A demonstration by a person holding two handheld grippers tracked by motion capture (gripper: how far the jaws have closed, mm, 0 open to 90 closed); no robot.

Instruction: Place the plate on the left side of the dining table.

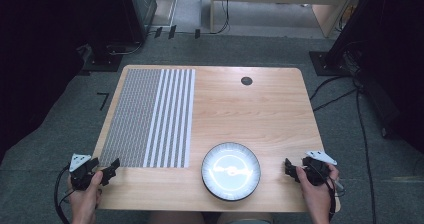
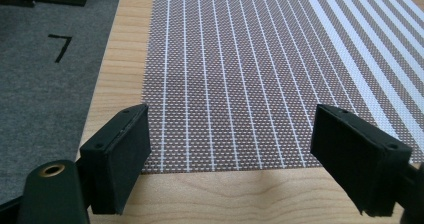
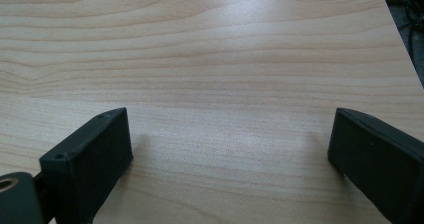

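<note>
- Presently at rest: left gripper (image 1: pixel 111 168) by the near left corner of the table (image 1: pixel 260 104), right gripper (image 1: pixel 290 168) by the near right edge, each in a hand coming up from the near side.
- Left gripper view: jaws spread wide, nothing between them, aimed at the near edge of the woven placemat (image 2: pixel 240 74); mat flat on the left half of the table, fine stripes at left, broad white stripes at right.
- Right gripper view: jaws likewise spread wide over bare wood, nothing gripped.
- Between the two grippers, at the near middle: dark round plate (image 1: pixel 231 171), just right of the mat's near right corner, apart from both grippers.
- Far right of centre: small dark round cap (image 1: pixel 246 81) set in the tabletop.
- Step in hand, judged: the start, neither mat nor plate yet touched.
- Next move, judged: left gripper nearest the mat, so likely an approach low over the wood to its near edge; thin flat weave, hence one jaw slid under the hem before closing.
</note>
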